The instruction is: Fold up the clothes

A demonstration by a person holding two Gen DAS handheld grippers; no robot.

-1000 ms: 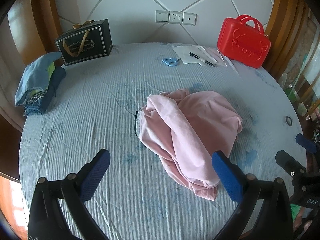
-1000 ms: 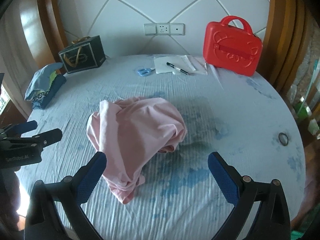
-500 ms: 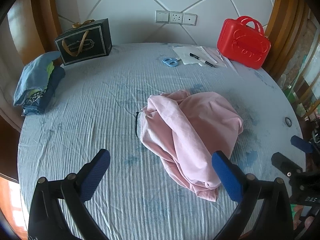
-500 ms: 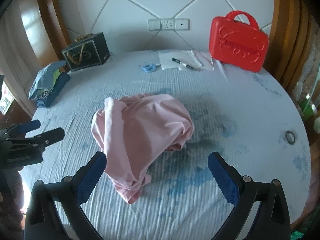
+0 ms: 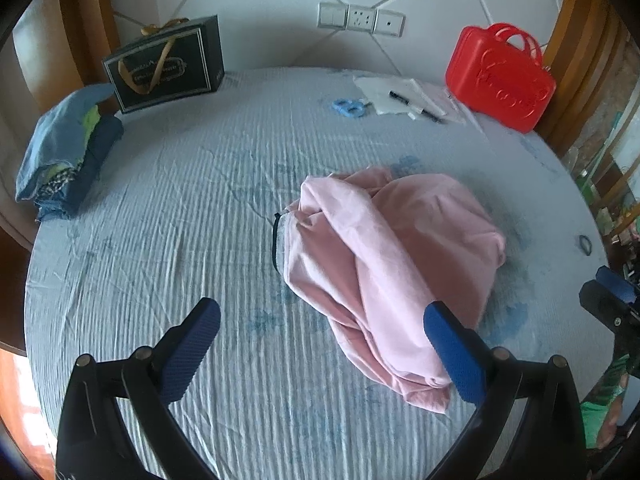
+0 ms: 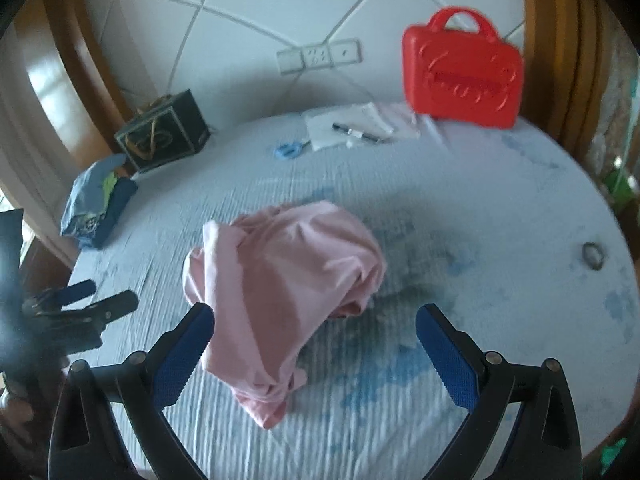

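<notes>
A crumpled pink garment (image 5: pixel 384 264) lies in a heap in the middle of the round table with its blue striped cloth (image 5: pixel 168 216); it also shows in the right wrist view (image 6: pixel 280 280). My left gripper (image 5: pixel 320 340) is open and empty, above the table's near edge, with the garment's near end by its right finger. My right gripper (image 6: pixel 314 344) is open and empty, with the garment's near end between its fingers and below them. Each gripper shows at the edge of the other's view.
A stack of folded blue clothes (image 5: pixel 64 156) lies at the left edge. A black gift bag (image 5: pixel 164 64), blue scissors (image 5: pixel 350 107), papers with a pen (image 5: pixel 408 98) and a red case (image 5: pixel 500 76) stand at the back. A hair tie (image 5: pixel 585 244) lies at the right.
The right gripper has moved forward and swung, so the garment sits nearer its fingers and the view is blurred. The left gripper has hardly moved. The garment has not moved.
</notes>
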